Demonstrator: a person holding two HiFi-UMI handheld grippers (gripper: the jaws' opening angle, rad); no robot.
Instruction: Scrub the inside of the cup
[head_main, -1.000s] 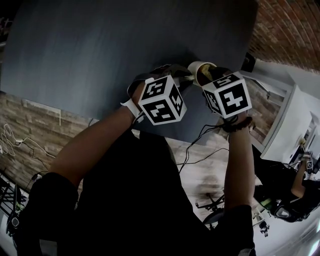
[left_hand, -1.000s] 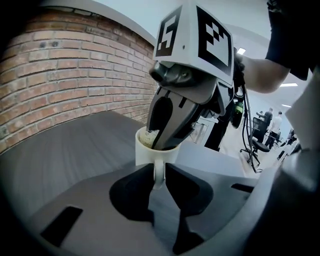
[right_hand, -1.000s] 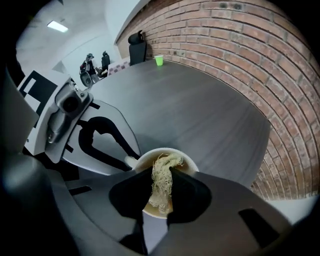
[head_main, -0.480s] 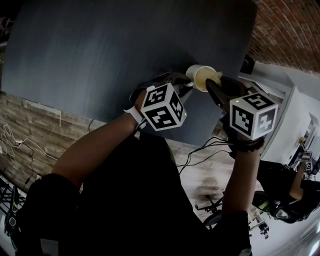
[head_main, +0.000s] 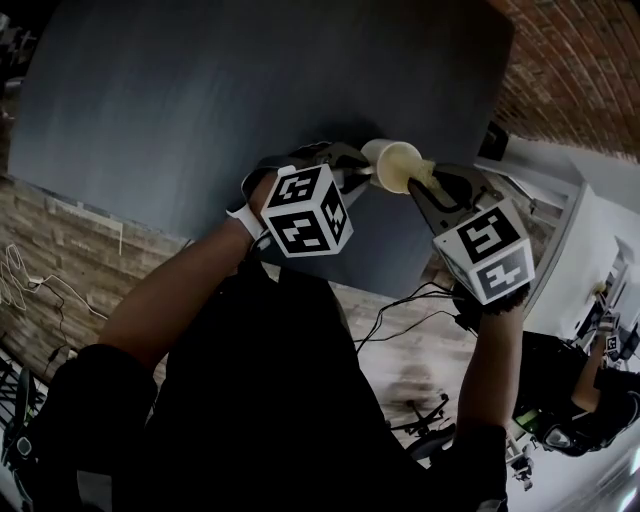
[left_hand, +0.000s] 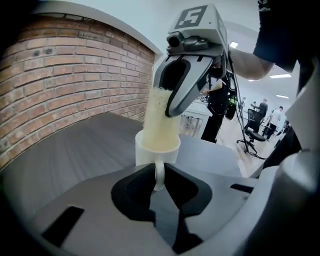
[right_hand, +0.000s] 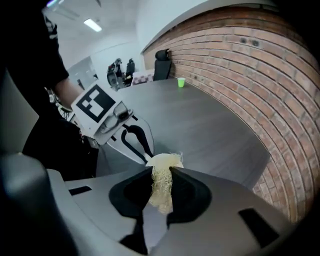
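Note:
A white cup (head_main: 390, 164) is held above the dark table (head_main: 230, 110), tipped with its mouth toward the right. My left gripper (head_main: 356, 176) is shut on the cup's handle (left_hand: 159, 176), which sits between its jaws in the left gripper view. My right gripper (head_main: 424, 188) is shut on a pale yellow fibrous scrub pad (right_hand: 161, 186). The pad (left_hand: 161, 119) reaches down into the cup's mouth (left_hand: 158, 145). In the right gripper view the pad hides nearly all of the cup, and the left gripper (right_hand: 131, 136) shows just beyond it.
A brick wall (right_hand: 250, 65) runs along the table's far side. A small green cup (right_hand: 180, 82) stands far off on the table. Cables (head_main: 400, 310) hang below the table's near edge. An office chair (left_hand: 252, 131) and people stand in the room behind.
The right gripper has swung from over the cup out to the right and lower. The cup has tipped toward it and moved slightly up the view. The pad stays at the cup's mouth.

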